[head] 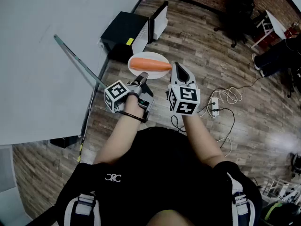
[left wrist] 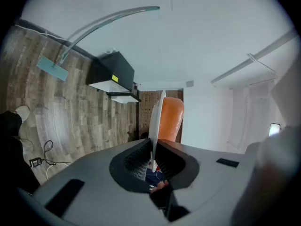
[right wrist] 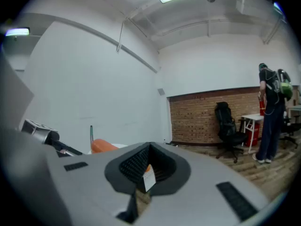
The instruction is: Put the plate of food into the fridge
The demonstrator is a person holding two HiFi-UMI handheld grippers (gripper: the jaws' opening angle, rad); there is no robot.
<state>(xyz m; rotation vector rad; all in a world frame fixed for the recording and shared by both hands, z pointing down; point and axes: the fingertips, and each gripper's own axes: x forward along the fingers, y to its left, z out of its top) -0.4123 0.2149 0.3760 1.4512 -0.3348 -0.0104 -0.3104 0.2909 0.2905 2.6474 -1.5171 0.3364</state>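
Note:
A white plate (head: 146,59) carrying a long orange piece of food (head: 150,64) hangs over the wooden floor in the head view. My left gripper (head: 142,77) is shut on the plate's near left rim. My right gripper (head: 175,70) is shut on its right rim. In the left gripper view the plate (left wrist: 156,121) stands edge-on between the pads of the left gripper (left wrist: 153,157), with the orange food (left wrist: 170,119) just beyond. In the right gripper view a white bit of rim (right wrist: 148,178) sits in the jaws of the right gripper (right wrist: 146,173), and the food (right wrist: 103,146) shows at the left.
A large white surface (head: 42,55) with a long pale-green bar (head: 77,62) fills the left. A black box (head: 123,29) and a white panel (head: 157,20) stand on the floor ahead. A power strip with cables (head: 214,105) lies at the right. A person (right wrist: 273,112) stands near an office chair (right wrist: 228,126).

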